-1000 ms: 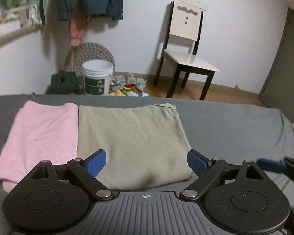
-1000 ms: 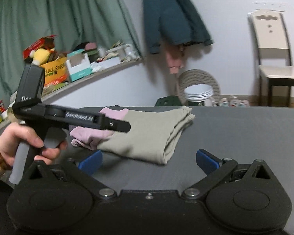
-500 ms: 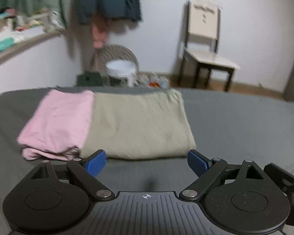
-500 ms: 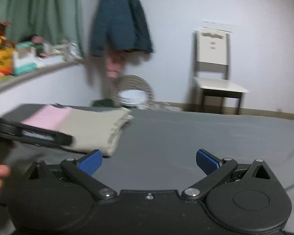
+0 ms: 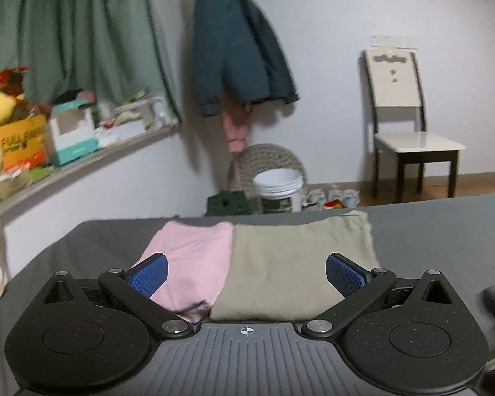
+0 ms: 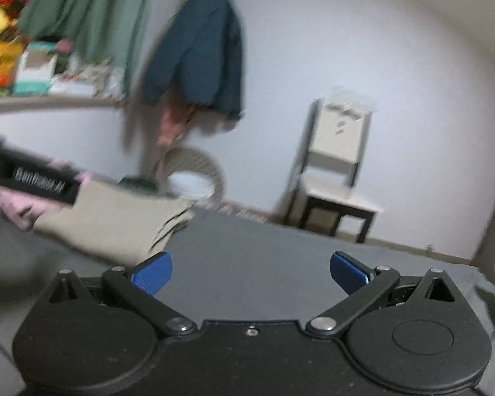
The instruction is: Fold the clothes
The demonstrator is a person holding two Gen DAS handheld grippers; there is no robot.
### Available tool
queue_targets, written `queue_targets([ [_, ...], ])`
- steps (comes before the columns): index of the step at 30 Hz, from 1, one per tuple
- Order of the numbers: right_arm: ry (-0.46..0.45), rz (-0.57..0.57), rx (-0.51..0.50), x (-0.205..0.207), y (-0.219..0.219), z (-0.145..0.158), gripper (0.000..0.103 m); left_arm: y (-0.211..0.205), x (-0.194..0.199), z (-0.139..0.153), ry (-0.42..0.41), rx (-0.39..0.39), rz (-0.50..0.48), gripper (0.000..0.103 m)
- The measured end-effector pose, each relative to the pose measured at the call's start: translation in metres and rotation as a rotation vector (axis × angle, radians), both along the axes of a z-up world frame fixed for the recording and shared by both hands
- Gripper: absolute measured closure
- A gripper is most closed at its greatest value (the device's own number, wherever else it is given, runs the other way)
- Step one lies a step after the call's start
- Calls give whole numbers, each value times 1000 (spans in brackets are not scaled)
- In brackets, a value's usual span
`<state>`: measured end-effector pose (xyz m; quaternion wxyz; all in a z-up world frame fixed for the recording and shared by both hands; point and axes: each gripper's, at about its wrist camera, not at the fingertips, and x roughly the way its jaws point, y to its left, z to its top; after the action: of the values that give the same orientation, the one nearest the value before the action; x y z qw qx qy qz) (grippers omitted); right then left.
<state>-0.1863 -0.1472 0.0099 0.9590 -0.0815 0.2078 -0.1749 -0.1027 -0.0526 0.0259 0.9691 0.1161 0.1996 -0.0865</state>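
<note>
Two folded garments lie side by side on the grey bed (image 5: 445, 231): a pink one (image 5: 194, 264) on the left and an olive one (image 5: 296, 264) on the right. My left gripper (image 5: 247, 275) hovers just in front of them, open, with nothing between its blue pads (image 5: 148, 274). The right wrist view is blurred; there the olive garment (image 6: 115, 221) and the pink garment (image 6: 13, 208) lie to the left. My right gripper (image 6: 250, 272) is open over bare grey bed (image 6: 263, 257), holding nothing. The left gripper's black body (image 6: 33, 178) crosses in front of the pink garment.
A dark teal jacket (image 5: 237, 52) hangs on the white wall. A chair (image 5: 409, 132) stands at the right, a white bucket (image 5: 278, 191) and a wicker basket (image 5: 267, 158) on the floor beyond the bed. A cluttered shelf (image 5: 49, 138) runs along the left under green curtains (image 5: 82, 33).
Both grippers have pulled back and swung, so the views now look lower and more to the left. The folded garments have not moved. Both grippers stay open.
</note>
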Motion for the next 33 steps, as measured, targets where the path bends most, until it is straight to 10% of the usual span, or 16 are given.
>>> queue_targets([
  [14, 217, -25, 159, 24, -1, -62, 0, 4, 38, -29, 361, 11, 27, 0],
  [33, 212, -9, 260, 25, -13, -64, 0, -6, 40, -41, 418, 38, 26, 0],
])
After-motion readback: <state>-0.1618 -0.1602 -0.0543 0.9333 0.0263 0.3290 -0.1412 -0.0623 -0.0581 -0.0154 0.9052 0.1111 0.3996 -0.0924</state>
